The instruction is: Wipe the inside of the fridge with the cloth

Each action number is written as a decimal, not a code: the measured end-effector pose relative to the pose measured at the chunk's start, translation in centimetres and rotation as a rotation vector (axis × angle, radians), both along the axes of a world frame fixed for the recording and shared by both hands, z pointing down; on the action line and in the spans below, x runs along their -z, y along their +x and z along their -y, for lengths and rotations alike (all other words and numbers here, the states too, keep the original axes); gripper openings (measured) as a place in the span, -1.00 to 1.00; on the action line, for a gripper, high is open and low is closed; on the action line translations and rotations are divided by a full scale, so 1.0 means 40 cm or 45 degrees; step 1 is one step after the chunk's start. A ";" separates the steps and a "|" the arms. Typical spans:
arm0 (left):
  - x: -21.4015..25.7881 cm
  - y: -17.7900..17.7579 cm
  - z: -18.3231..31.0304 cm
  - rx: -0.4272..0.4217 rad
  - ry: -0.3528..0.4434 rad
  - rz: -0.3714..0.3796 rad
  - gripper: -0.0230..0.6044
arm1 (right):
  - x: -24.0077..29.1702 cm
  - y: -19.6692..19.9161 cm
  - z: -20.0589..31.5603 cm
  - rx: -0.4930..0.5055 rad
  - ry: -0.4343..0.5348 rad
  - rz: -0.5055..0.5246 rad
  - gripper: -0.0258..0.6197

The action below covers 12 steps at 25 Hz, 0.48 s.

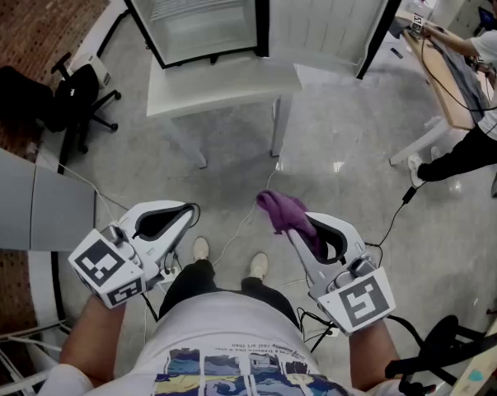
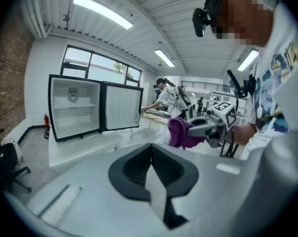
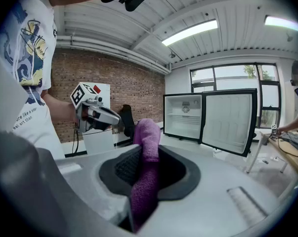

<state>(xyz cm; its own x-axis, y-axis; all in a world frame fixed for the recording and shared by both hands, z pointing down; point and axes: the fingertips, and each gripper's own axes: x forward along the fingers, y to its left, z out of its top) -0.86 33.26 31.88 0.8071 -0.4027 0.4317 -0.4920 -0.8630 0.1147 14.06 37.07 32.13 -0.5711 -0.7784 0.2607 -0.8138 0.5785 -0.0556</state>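
Jaws of the right gripper (image 1: 294, 233) clamp the purple cloth (image 1: 276, 208).

This is a lab or workshop hall, not a home. It has a brick wall (image 3: 124, 83), a ribbed metal ceiling (image 2: 139, 28) with strip lights (image 2: 102, 11), and a bare grey floor (image 1: 330, 130) with cables (image 1: 410, 194) trailing across it. An open fridge (image 1: 199, 23) stands on a white table (image 1: 223, 89) mid-room. An office chair (image 1: 75, 97) sits by the wall, and a person (image 1: 489, 56) works at a bench (image 1: 446, 85).

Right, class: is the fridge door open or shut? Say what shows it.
Open: the door stands swung aside, and the fridge interior shows, white and bare.
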 end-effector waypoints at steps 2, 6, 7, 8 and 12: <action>-0.001 -0.048 0.041 0.027 0.014 0.002 -0.91 | -0.007 -0.023 -0.002 -0.004 0.003 -0.011 -0.69; 0.001 -0.132 0.089 0.061 0.032 -0.014 -0.91 | -0.013 -0.098 0.014 0.006 0.001 -0.007 -0.68; 0.000 -0.148 0.092 0.061 0.030 -0.024 -0.91 | -0.014 -0.122 0.025 0.015 0.001 -0.008 -0.69; -0.001 -0.164 0.093 0.056 0.028 -0.034 -0.91 | -0.014 -0.148 0.038 0.025 0.002 -0.011 -0.68; -0.015 -0.267 0.088 0.027 0.024 -0.104 -0.91 | -0.008 -0.307 0.088 0.070 0.019 -0.029 -0.69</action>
